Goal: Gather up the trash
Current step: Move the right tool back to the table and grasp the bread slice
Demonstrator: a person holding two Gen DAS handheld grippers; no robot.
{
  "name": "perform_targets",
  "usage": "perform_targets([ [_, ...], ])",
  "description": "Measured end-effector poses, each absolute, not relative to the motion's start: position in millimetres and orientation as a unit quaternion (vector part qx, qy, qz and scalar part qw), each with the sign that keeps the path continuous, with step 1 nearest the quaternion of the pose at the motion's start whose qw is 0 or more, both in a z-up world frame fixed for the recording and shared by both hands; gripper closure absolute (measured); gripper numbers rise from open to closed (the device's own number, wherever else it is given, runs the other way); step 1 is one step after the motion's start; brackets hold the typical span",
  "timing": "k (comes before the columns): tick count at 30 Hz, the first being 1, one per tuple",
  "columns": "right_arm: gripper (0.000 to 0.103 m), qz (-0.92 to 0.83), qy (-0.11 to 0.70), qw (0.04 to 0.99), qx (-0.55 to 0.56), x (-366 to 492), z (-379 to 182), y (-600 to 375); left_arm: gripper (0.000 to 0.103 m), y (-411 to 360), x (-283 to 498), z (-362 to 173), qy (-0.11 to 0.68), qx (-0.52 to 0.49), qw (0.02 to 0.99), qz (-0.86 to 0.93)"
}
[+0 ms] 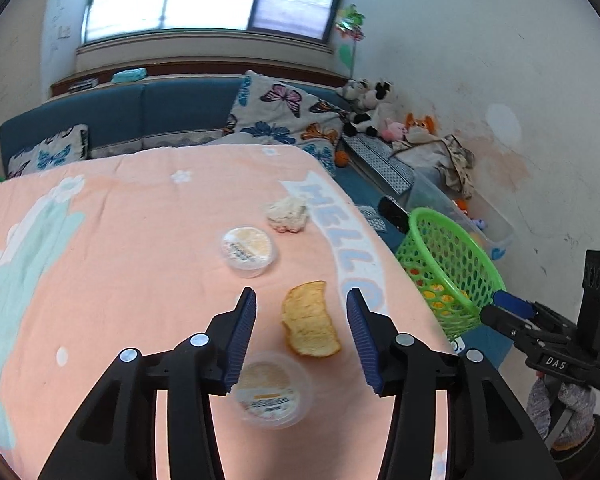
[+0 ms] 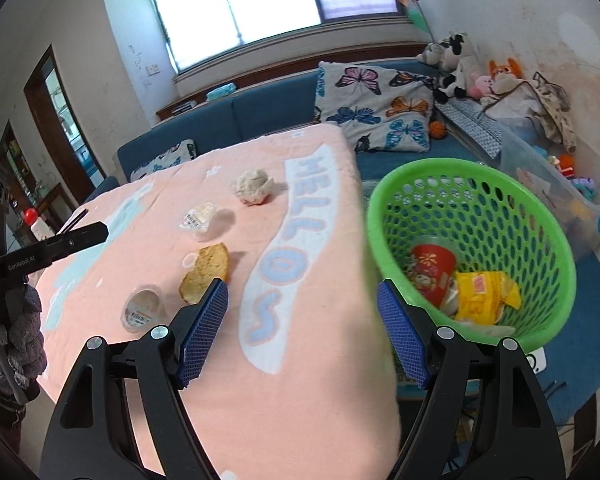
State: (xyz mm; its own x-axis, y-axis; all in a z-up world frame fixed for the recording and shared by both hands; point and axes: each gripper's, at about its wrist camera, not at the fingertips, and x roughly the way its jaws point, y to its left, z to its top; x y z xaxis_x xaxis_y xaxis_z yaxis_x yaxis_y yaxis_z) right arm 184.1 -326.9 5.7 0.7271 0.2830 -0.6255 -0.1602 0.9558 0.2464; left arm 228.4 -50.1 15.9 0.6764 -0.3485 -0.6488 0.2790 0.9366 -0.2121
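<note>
1. The left gripper [image 1: 302,304] tilts down over the table [image 1: 120,240], jaws apart, gripping nothing.
2. The bread slice [image 1: 310,320] lies flat between its fingers near the table's right edge, long axis running away from the camera.
3. The right gripper [image 2: 302,308] hovers released at that edge beside the green basket [image 2: 540,216].

Peach tabletop cloth [image 2: 320,360] with pale-blue lettering; green perforated basket [image 2: 548,240]; butterfly-print cushion [image 2: 376,108]; red, perhaps floral, cup [image 2: 430,270].

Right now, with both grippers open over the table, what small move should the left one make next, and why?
Probably ease the left gripper down and forward around the bitten bread slice. The slice lies flat on the pink cloth, already lined up in the open gap, untouched. The green basket already holds a red cup and a yellow wrapper.
</note>
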Motion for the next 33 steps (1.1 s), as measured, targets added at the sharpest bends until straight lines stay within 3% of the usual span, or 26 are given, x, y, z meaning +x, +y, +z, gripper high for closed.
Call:
perform_targets([
  [5, 0.026, 0.136, 0.354, 0.922, 0.083, 189, 6, -308, 0.051, -30, 225, 15, 0.360, -0.055, 0.919, -0.149],
  [23, 0.027, 0.188, 0.398, 0.896, 0.052, 222, -18, -221, 0.050, 34, 218, -2, 0.364, -0.085, 0.922, -0.098],
  [33, 0.033, 0.198, 0.424, 0.883, 0.027, 256, -33, -185, 0.050, 60, 215, -10, 0.366, -0.095, 0.922, -0.083],
])
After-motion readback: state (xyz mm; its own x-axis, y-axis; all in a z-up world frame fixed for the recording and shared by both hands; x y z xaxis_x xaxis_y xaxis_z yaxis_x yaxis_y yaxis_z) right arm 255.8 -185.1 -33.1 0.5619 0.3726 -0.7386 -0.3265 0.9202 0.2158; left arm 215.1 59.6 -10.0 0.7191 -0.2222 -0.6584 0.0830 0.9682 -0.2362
